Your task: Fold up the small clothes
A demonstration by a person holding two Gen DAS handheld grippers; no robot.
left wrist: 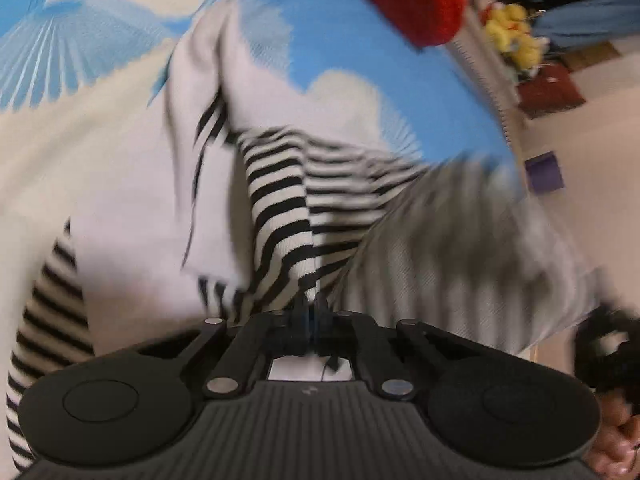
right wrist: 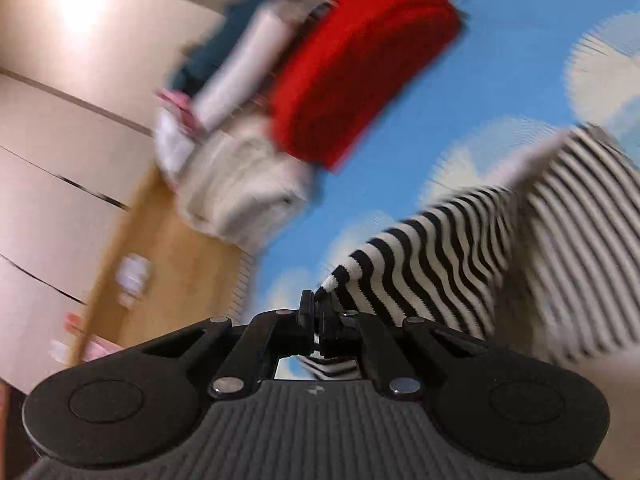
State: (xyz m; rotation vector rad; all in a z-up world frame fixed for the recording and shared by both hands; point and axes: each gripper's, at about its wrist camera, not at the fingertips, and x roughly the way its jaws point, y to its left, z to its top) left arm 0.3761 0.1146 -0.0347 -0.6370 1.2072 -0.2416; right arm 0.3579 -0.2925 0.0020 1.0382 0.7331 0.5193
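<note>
Left wrist view: the left gripper (left wrist: pixel 310 304) is seen closed on a fold of the striped garment (left wrist: pixel 280 208), which rises straight ahead of it over the blue cloud-print sheet (left wrist: pixel 100 32). The right gripper (right wrist: pixel 319 312) is likewise clamped on a striped corner, cloth trailing toward that view's right edge. The garment's long axis is judged to span both grippers, neither nearer.

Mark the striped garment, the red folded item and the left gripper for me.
striped garment (left wrist: pixel 276 200): left wrist view, on a striped sleeve.
red folded item (right wrist: pixel 360 68): right wrist view, its top face.
left gripper (left wrist: pixel 310 308): left wrist view, between closed fingertips.
</note>
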